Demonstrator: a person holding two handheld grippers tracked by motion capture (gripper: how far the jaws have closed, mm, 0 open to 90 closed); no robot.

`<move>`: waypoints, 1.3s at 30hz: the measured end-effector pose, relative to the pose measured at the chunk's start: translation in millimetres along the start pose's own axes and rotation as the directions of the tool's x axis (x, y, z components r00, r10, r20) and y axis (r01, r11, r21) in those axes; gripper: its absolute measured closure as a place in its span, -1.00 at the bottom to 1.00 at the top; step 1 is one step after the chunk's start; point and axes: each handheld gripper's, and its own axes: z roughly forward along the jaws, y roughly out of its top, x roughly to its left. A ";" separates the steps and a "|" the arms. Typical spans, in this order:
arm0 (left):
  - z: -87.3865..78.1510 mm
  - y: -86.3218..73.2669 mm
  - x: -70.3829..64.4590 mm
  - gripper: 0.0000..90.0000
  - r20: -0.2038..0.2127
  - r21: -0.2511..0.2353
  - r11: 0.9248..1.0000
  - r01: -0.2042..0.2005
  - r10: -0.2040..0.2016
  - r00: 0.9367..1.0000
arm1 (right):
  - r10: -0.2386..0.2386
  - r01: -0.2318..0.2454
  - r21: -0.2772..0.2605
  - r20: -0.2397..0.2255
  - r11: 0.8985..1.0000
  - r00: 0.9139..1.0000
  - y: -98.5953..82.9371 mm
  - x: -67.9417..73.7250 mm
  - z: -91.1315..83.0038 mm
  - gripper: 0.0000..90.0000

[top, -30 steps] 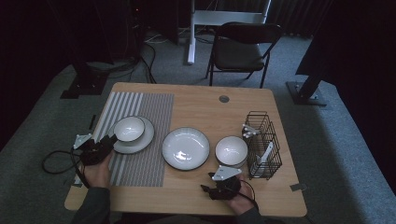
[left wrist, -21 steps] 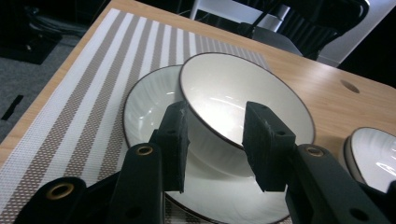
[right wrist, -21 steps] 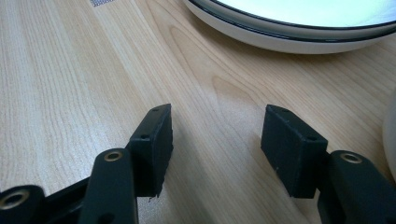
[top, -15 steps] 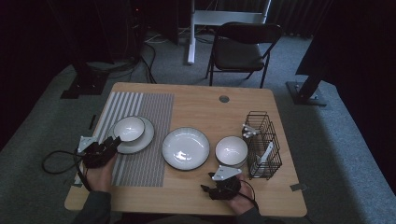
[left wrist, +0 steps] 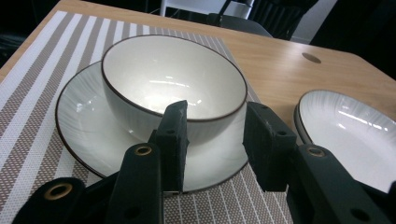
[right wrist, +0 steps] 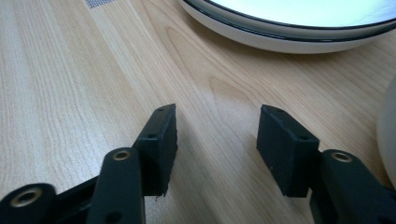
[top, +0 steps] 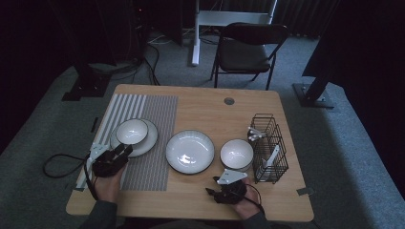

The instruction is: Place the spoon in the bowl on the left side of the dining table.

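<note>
A white bowl [top: 131,130] [left wrist: 173,84] sits on a white plate [top: 147,142] [left wrist: 84,126] on the striped placemat [top: 148,119]. My left gripper [top: 125,150] [left wrist: 215,135] is open just in front of the plate's near rim, jaws pointing at the bowl, nothing between them. A larger white plate [top: 190,150] [left wrist: 345,126] [right wrist: 289,23] lies at the table's middle. A second white bowl [top: 236,153] stands right of it. My right gripper [top: 213,191] [right wrist: 217,140] rests open low over bare wood near the front edge, below that bowl.
A black wire basket [top: 269,148] with white utensils stands at the right of the table [top: 210,107]. A cable [top: 59,164] loops off the left edge. A folding chair [top: 248,50] stands behind the table. Bare wood lies along the back.
My left gripper has moved forward and right, toward the plate and bowl on the placemat. The right gripper has stayed put.
</note>
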 end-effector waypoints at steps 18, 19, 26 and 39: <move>4.9 -18.7 -5.9 0.33 0.028 0.030 0.997 -0.065 0.064 0.998 | -0.106 0.114 -0.090 0.089 0.989 0.990 34.8 24.5 -46.9 0.23; 5.3 -19.3 -6.1 0.33 0.028 0.031 0.998 -0.063 0.062 0.998 | -0.108 0.117 -0.096 0.095 0.989 0.990 36.7 25.0 -49.9 0.23; 8.2 -23.2 -6.8 0.33 0.029 0.041 0.997 -0.070 0.069 0.997 | -0.119 0.139 -0.129 0.146 0.982 0.982 49.8 21.1 -71.8 0.28; 13.3 -28.8 -9.7 0.32 0.032 0.063 0.994 -0.093 0.091 0.995 | -0.128 0.167 -0.165 0.223 0.972 0.966 63.9 0.1 -106.5 0.27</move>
